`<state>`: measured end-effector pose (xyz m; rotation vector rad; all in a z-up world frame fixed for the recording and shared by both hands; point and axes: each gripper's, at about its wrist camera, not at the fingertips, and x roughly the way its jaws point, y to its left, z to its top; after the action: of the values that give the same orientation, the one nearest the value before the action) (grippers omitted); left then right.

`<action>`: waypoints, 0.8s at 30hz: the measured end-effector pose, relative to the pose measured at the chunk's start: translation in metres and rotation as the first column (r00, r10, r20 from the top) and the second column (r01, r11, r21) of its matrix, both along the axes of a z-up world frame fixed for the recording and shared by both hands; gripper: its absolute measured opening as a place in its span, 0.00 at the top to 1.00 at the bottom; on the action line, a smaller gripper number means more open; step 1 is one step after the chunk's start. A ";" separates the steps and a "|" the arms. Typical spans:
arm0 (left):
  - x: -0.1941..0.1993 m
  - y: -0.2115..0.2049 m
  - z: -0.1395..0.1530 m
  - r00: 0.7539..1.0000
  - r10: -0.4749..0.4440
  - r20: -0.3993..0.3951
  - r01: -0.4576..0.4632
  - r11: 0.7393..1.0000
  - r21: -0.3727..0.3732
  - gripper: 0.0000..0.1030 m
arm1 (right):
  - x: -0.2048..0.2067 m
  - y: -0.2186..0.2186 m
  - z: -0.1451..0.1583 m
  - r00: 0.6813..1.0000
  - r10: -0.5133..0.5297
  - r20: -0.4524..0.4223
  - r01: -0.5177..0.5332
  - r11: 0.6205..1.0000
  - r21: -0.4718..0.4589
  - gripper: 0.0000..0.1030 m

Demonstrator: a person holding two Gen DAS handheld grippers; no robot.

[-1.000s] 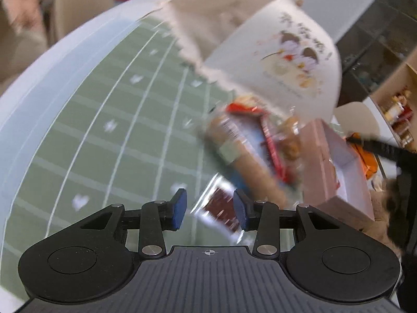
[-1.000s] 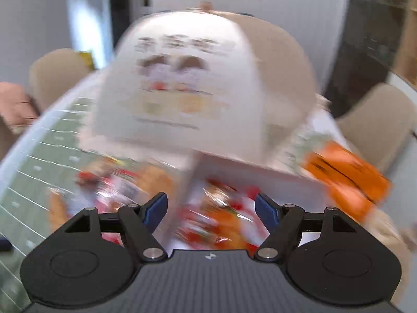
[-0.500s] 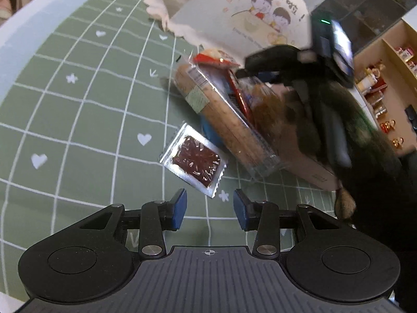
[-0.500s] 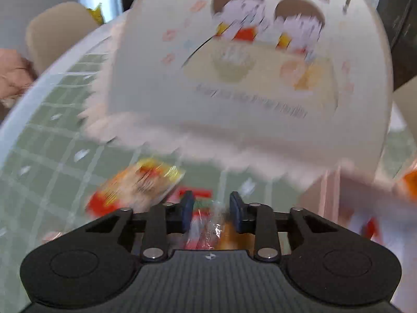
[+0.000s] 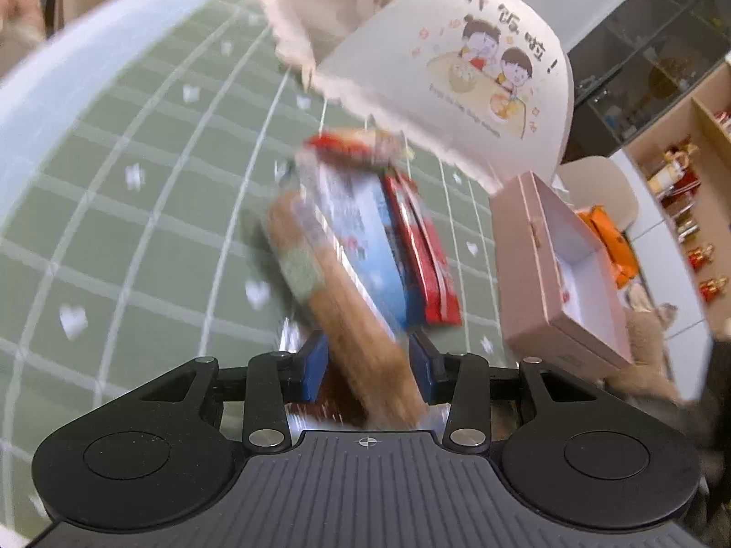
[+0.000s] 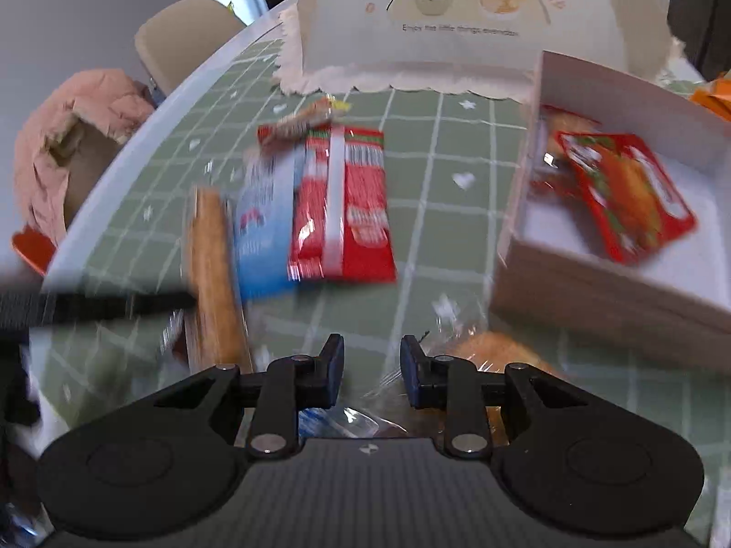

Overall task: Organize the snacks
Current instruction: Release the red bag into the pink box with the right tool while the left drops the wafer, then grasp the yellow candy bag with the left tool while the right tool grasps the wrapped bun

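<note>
**A:** From the left hand's camera, what is the left gripper [image 5: 368, 367] doing?

**B:** Its jaws stand part-way apart astride the near end of the long tan biscuit packet in clear film [image 5: 329, 283]. The picture is smeared, so I cannot tell whether the pads pinch it or only straddle it. The packet runs off toward eleven o'clock. It lies against a flat blue packet [image 5: 361, 237] and a glossy red foil packet [image 5: 420, 251] on the green gridded desk [image 5: 137, 228].

**A:** And the open pink cardboard box [image 5: 539, 274]?

**B:** It's at three o'clock, well apart from that heap, with its mouth up. I'd judge it is where the snacks are meant to go. The white domed food cover with the cartoon children [image 5: 457, 68] stands behind it all at one o'clock.

**A:** Now the right hand's camera.

**B:** The right gripper [image 6: 371, 367] has its jaws clenched on nothing, and bare cloth shows through the slit. Just beside its right jaw, at four o'clock, lies a golden bun in a crinkly clear wrapper [image 6: 493, 351]. I'd guess that is its next pick.

**A:** Anything in the box yet?

**B:** Yes, a red-and-orange snack pouch [image 6: 626, 196] lies slanted inside at two o'clock, with something else half hidden behind it. The three-packet heap sits at eleven o'clock, still outside the box. So I'd call the sorting only begun.
</note>
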<state>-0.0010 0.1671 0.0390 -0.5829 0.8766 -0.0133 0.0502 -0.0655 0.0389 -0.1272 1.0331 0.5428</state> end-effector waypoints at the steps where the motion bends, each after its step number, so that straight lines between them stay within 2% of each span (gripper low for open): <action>1: 0.004 0.001 0.008 1.000 0.013 0.027 -0.014 0.999 0.036 0.58 | -0.007 -0.005 0.002 1.000 -0.002 0.017 0.003 1.000 -0.014 0.73; 3: 0.022 0.005 0.028 0.995 0.022 0.100 -0.031 0.996 0.087 0.58 | -0.017 -0.015 0.006 0.999 -0.006 0.048 0.008 0.999 -0.043 0.72; 5: 0.052 0.007 0.042 0.991 -0.009 0.137 -0.010 0.990 0.140 0.58 | -0.024 -0.021 0.009 0.998 -0.009 0.060 0.012 0.998 -0.056 0.66; 8: 0.109 0.003 0.043 0.986 -0.121 0.116 0.086 0.959 0.270 0.58 | -0.034 -0.030 0.017 0.997 -0.029 0.073 0.032 0.999 -0.042 0.53; 10: 0.142 0.002 0.031 0.977 -0.197 0.077 0.165 0.938 0.305 0.58 | -0.038 -0.035 0.022 0.995 -0.039 0.089 0.043 0.998 -0.040 0.47; 12: 0.167 -0.001 0.013 0.956 -0.292 -0.010 0.277 0.893 0.356 0.57 | -0.045 -0.040 0.025 0.994 -0.039 0.102 0.044 0.998 -0.045 0.46; 14: 0.180 -0.006 0.001 0.925 -0.367 -0.098 0.371 0.820 0.435 0.51 | -0.051 -0.045 0.026 0.994 -0.042 0.101 0.047 0.998 -0.044 0.44; 15: 0.183 -0.006 -0.003 0.920 -0.374 -0.120 0.386 0.803 0.453 0.49 | -0.053 -0.048 0.025 0.994 -0.047 0.097 0.051 0.998 -0.042 0.43; 16: 0.184 -0.004 -0.004 0.919 -0.372 -0.127 0.387 0.797 0.464 0.48 | -0.054 -0.051 0.025 0.994 -0.055 0.092 0.059 0.997 -0.040 0.41; 18: 0.192 0.004 -0.003 0.926 -0.352 -0.141 0.376 0.814 0.442 0.46 | -0.055 -0.057 0.021 0.994 -0.080 0.073 0.083 0.996 -0.037 0.41; 21: 0.204 0.014 -0.003 0.951 -0.279 -0.132 0.309 0.854 0.418 0.45 | -0.055 -0.063 0.015 0.993 -0.112 0.045 0.113 0.993 -0.021 0.41; 24: 0.212 0.019 -0.008 0.963 -0.236 -0.129 0.269 0.862 0.429 0.37 | -0.058 -0.063 0.014 0.992 -0.121 0.041 0.122 0.992 -0.019 0.41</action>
<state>0.2112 0.1864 0.0305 -0.0354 0.9838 -0.0295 -0.0079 -0.1280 0.0528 -0.0932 1.0014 0.4166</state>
